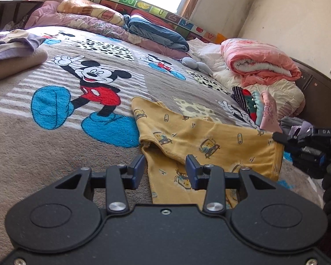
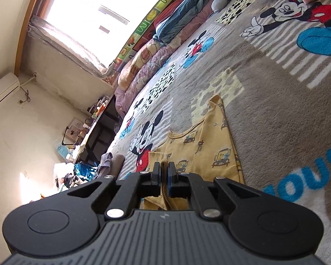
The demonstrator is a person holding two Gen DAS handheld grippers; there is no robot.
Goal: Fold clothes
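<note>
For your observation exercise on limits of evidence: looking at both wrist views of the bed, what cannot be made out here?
- Left wrist view: the near end of the yellow garment is hidden behind the left gripper.
- Right wrist view: the fabric edge pinched in the right gripper is covered by its fingers.
- Left wrist view: the clothes pile is too jumbled to count items.
- Both views: the window is glared out.

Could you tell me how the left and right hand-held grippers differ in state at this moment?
The left hand-held gripper stands open above the yellow garment, gripping nothing; the right hand-held gripper is shut on that garment's edge. The left looks roughly level along the bed; the right's view is strongly rolled sideways. Both are black with blue pads.
</note>
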